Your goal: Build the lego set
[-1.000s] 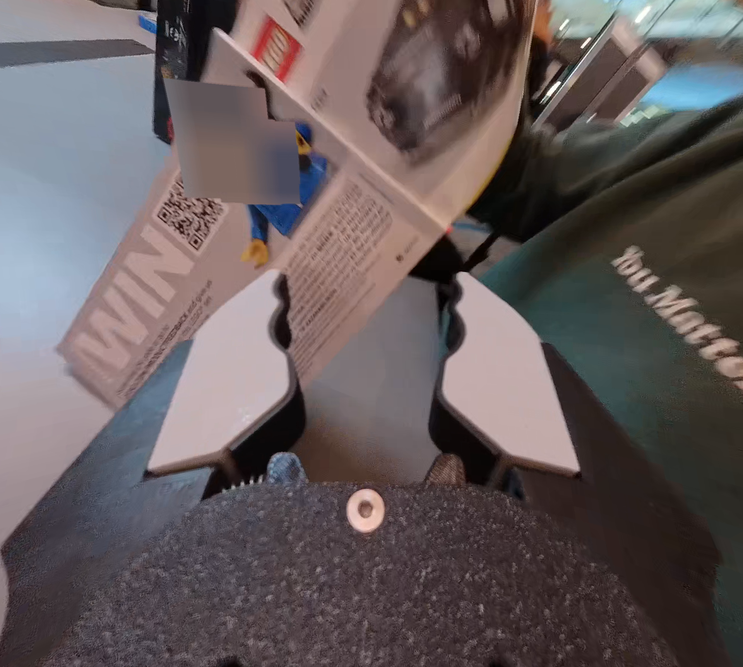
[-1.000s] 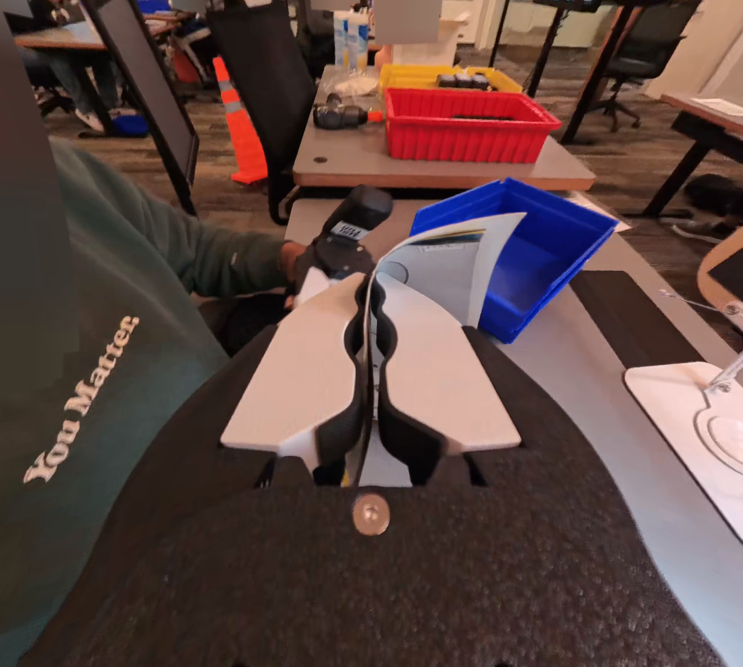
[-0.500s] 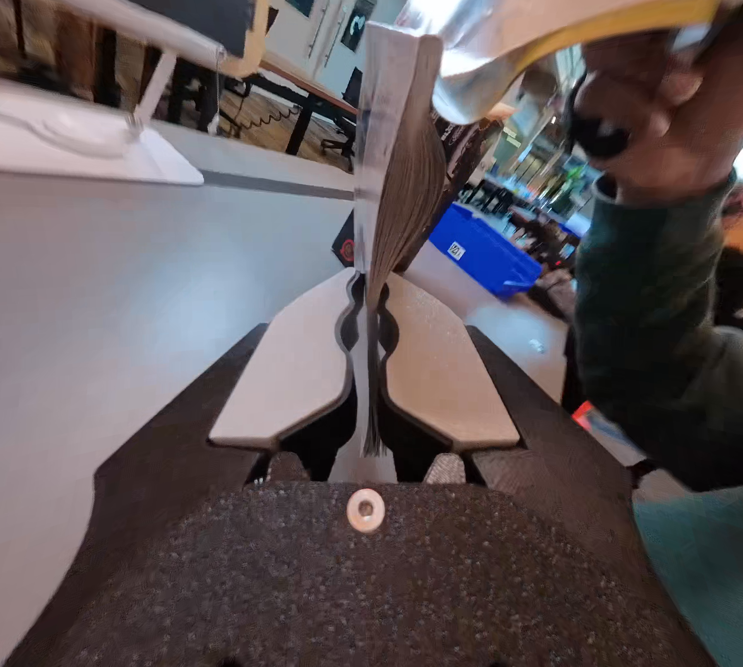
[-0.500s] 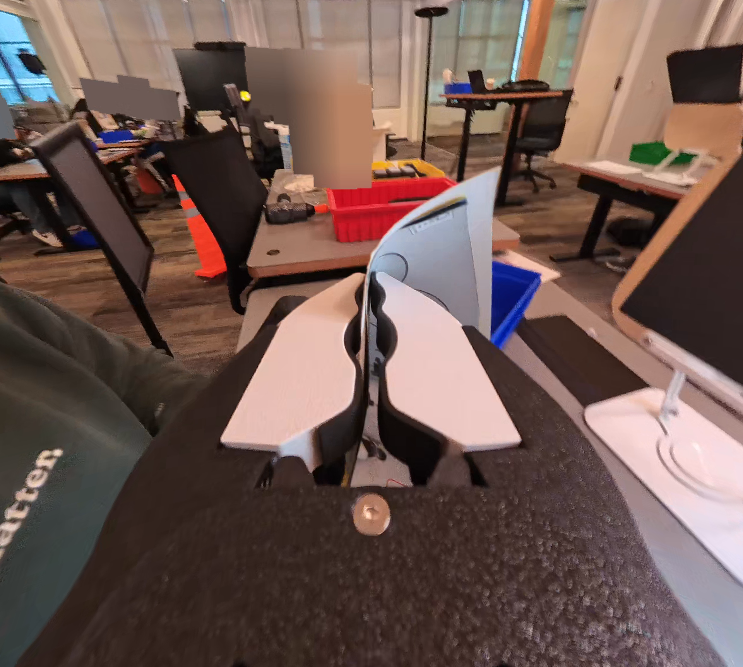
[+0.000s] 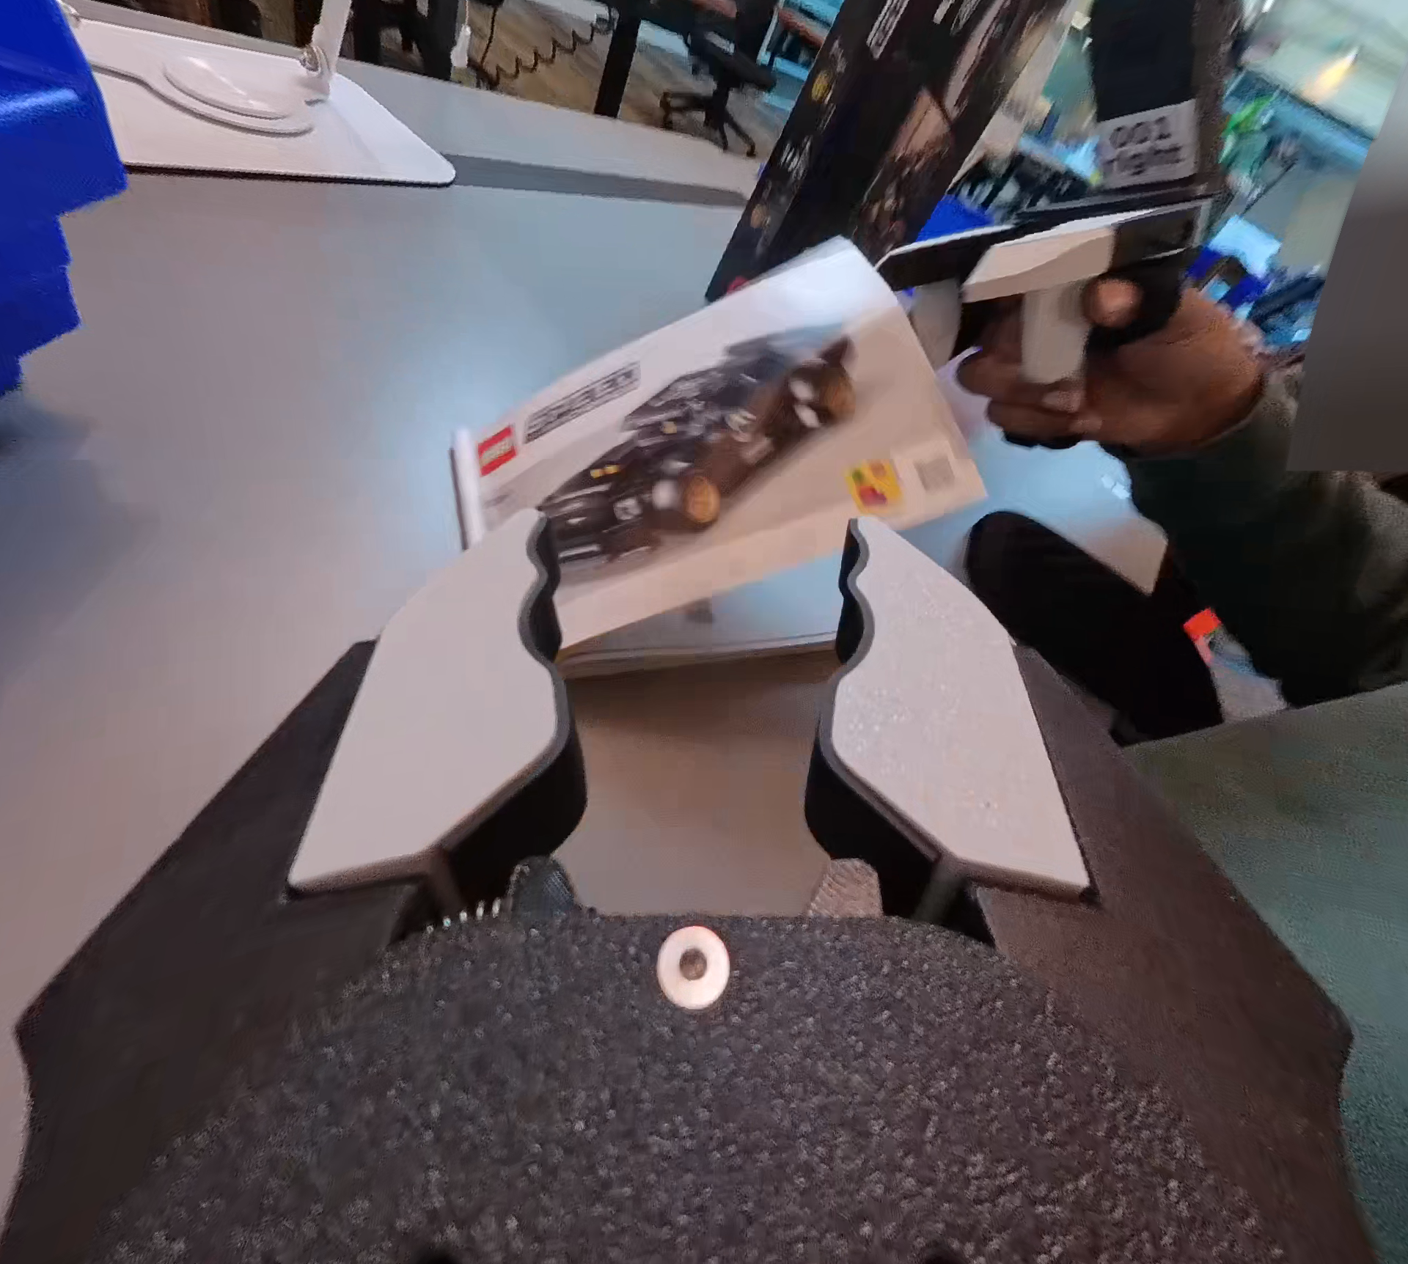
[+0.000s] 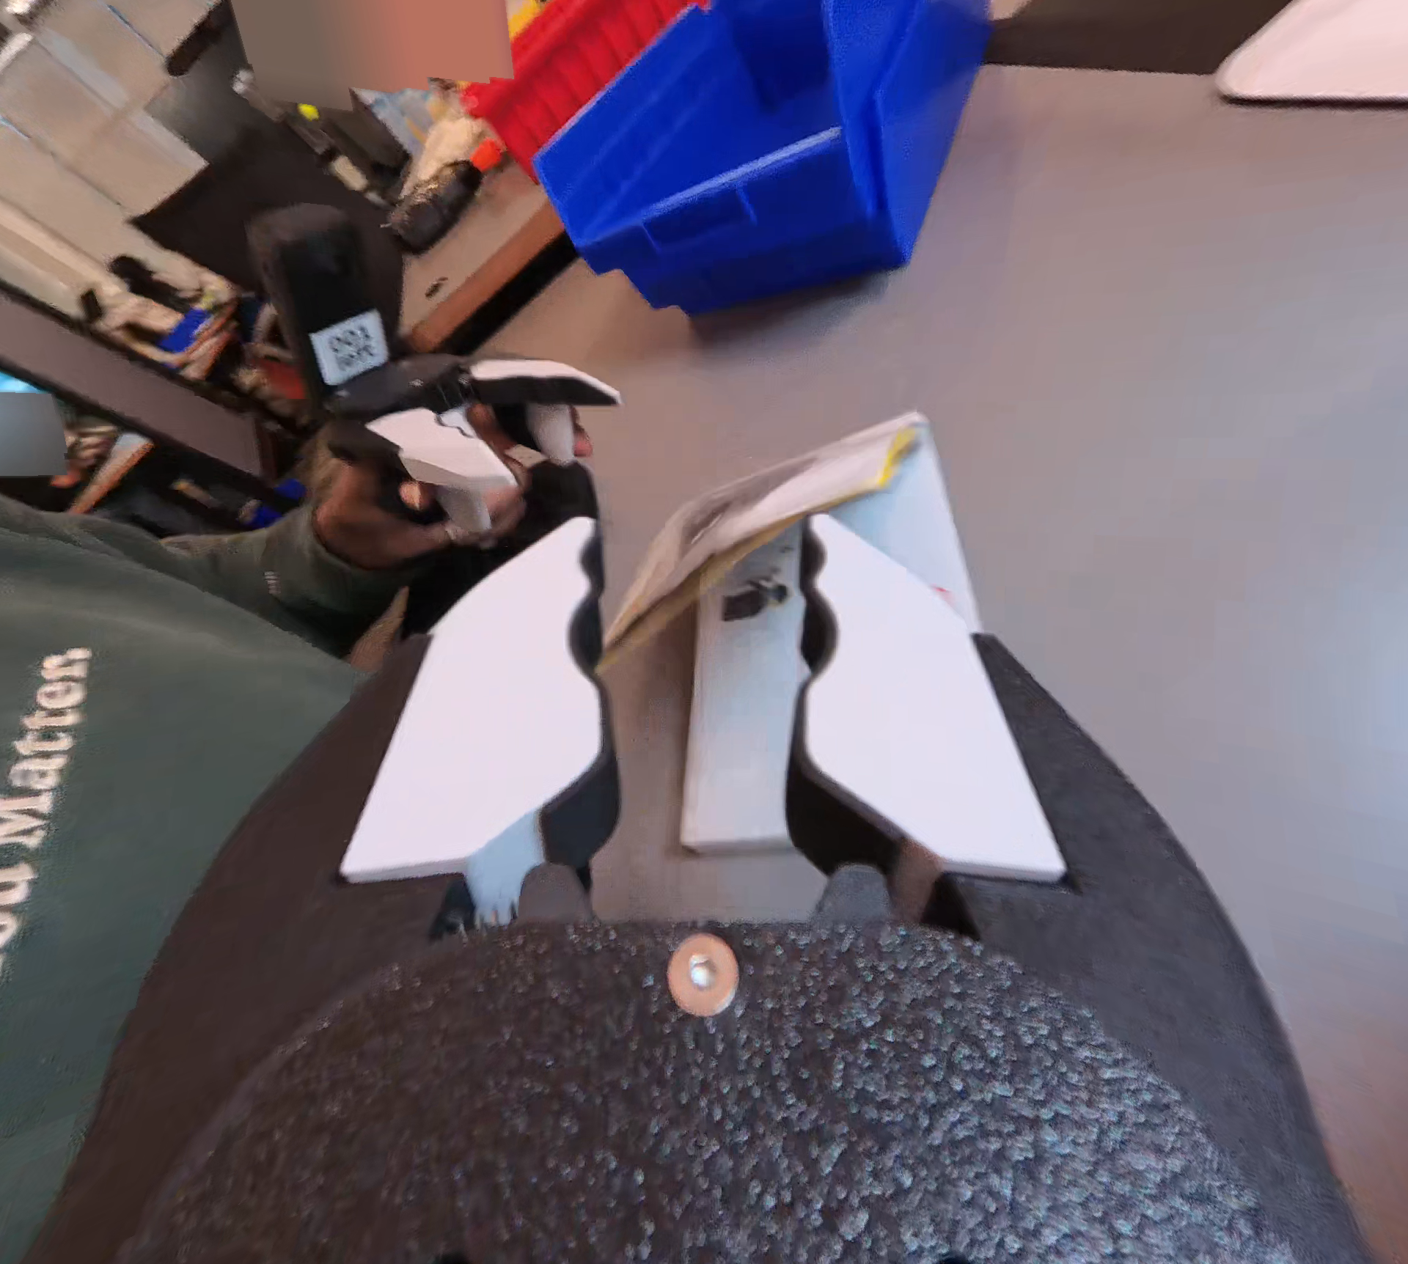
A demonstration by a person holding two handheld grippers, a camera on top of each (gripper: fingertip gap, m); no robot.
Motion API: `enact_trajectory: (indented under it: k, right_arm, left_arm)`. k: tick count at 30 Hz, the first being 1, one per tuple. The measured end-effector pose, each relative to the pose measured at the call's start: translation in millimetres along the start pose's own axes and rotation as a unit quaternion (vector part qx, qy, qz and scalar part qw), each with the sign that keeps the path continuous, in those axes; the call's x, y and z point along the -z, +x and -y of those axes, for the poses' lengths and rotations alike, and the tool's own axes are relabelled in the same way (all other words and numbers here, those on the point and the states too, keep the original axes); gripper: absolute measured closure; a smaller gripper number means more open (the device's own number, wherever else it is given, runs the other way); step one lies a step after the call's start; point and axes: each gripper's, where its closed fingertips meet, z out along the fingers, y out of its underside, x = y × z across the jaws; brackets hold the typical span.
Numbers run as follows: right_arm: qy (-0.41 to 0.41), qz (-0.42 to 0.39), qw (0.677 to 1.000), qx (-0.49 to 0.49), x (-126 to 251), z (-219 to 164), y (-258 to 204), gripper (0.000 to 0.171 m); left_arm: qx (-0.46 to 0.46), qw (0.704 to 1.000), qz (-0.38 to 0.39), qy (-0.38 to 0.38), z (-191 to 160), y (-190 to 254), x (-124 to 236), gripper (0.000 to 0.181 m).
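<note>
The instruction booklet [image 5: 724, 435], with a black car on its cover, lies on the grey table, its cover lifted off the pages. My left gripper [image 5: 693, 534] is open and empty, just short of the booklet's near edge. My right gripper [image 6: 701, 530] is also open; the booklet [image 6: 739, 694] lies under and between its fingers, unclamped, with the raised cover passing through the gap. In the left wrist view the right gripper [image 5: 914, 271] hovers at the cover's far right corner. The black Lego box [image 5: 876, 85] stands upright behind the booklet.
A blue bin [image 6: 762, 123] sits on the table beyond the booklet, and shows at the left edge of the left wrist view [image 5: 38, 123]. A red bin [image 6: 648, 9] is on another table behind. A white stand base [image 5: 251, 123] lies at the far side. A person's green sleeve is close by.
Both grippers were shut on the booklet, holding it up in the air. Now both are open and the booklet lies on the table with its cover raised.
</note>
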Motion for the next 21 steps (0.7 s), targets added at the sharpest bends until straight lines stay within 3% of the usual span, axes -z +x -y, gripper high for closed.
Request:
enact_trajectory:
  k: [2,5,8,11,14,16,21]
  right_arm:
    - [0.021,-0.049,0.999,0.012,17.1,-2.8,12.9,0.100]
    - [0.035,-0.097,0.994,0.045,37.2,-4.6,21.6,0.100]
    - [0.018,-0.106,0.991,0.080,33.0,-13.6,19.8,0.112]
    - [-0.017,-0.108,0.984,0.143,5.0,-30.6,18.3,0.132]
    - [-0.127,-0.144,0.959,0.210,-28.5,-74.6,42.0,0.151]
    - [-0.214,-0.173,0.931,0.240,-35.2,-105.5,61.0,0.159]
    - [-0.264,-0.146,0.929,0.217,-29.6,-117.8,54.5,0.171]
  left_arm:
    - [-0.018,1.000,0.009,-0.024,0.9,-13.3,-1.6,0.113]
    - [-0.036,0.995,0.016,-0.091,-3.6,-40.1,-13.2,0.117]
    - [-0.036,0.983,0.015,-0.179,-14.8,-69.2,-33.7,0.122]
    - [-0.064,0.960,0.016,-0.273,-35.0,-88.6,-55.3,0.127]
    - [-0.099,0.937,0.009,-0.335,-52.9,-91.1,-69.8,0.134]
    - [-0.099,0.934,-0.002,-0.342,-54.8,-87.5,-75.5,0.138]
    - [-0.079,0.935,-0.032,-0.344,-57.8,-78.5,-76.3,0.146]
